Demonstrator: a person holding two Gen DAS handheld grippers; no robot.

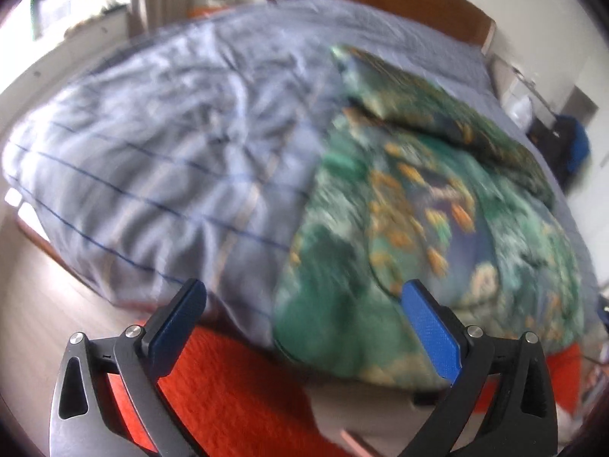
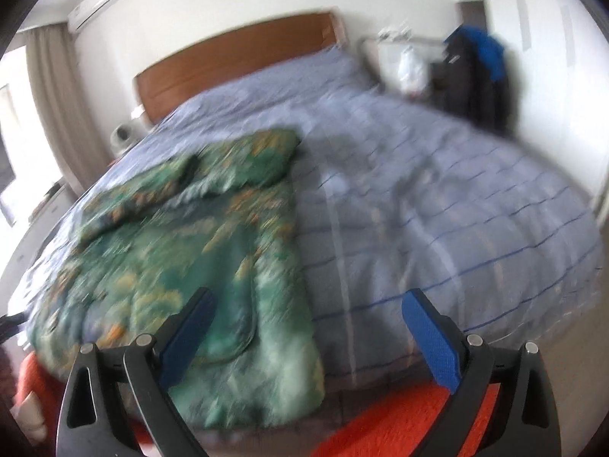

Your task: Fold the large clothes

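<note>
- Bedroom bed (image 2: pixel 437 190), grey striped cover: broad flat surface for folding.
- Green patterned garment (image 1: pixel 399 209) lies spread near the foot edge, within reach.
- Left tool (image 1: pixel 304 327) and right tool (image 2: pixel 308 331): both spread wide, empty, poised above the near hem.

Left hand-held gripper (image 1: pixel 304 301): jaws spread wide, blue pads (image 1: pixel 432 335) facing in, nothing btwn them. Right hand-held gripper (image 2: pixel 308 308): same, wide apart, empty, pointing fwd, held level.

The garment (image 1: pixel 437 221) was green with orange and yellow patches. The bedcover (image 1: pixel 160 160) was pale blue-grey with thin dark-blue lines; the headboard (image 2: pixel 236 57) was brown.
</note>
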